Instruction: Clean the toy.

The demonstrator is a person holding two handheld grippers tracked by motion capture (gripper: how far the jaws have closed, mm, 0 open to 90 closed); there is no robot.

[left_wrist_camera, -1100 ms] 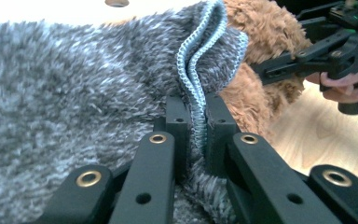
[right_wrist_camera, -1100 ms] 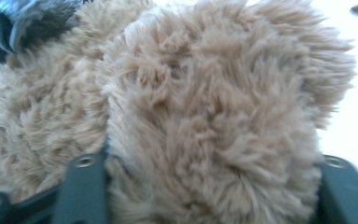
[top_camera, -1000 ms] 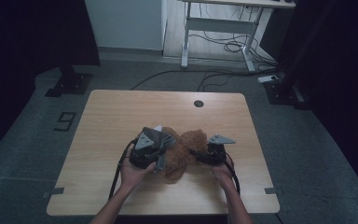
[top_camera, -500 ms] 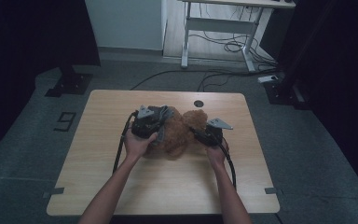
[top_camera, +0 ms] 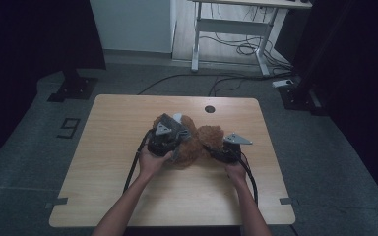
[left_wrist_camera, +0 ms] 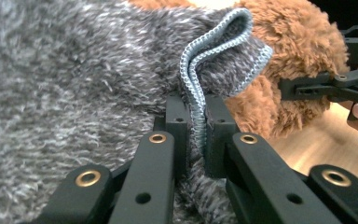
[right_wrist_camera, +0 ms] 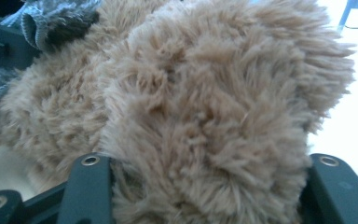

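Dim room: grey floor (top_camera: pixel 24 162), white desk frame (top_camera: pixel 229 27), tangled cables (top_camera: pixel 236 49).

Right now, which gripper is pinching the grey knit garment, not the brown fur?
The left gripper: its jaws clamp the blue-grey ribbed hem of the grey garment. The right gripper straddles the brown plush toy.

Wooden table (top_camera: pixel 128 196), brown plush toy (top_camera: pixel 197 145) on it

a light wooden worktop (top_camera: pixel 128 196) with a round cable hole (top_camera: pixel 209 108) near its far edge is seen on grey carpet (top_camera: pixel 29 162). a "9" marking (top_camera: pixel 69 127) is stuck on the floor to the left. a white desk frame (top_camera: pixel 231 29) with tangled cables (top_camera: pixel 241 49) is parked behind, and a power strip (top_camera: pixel 281 83) is lying nearby.
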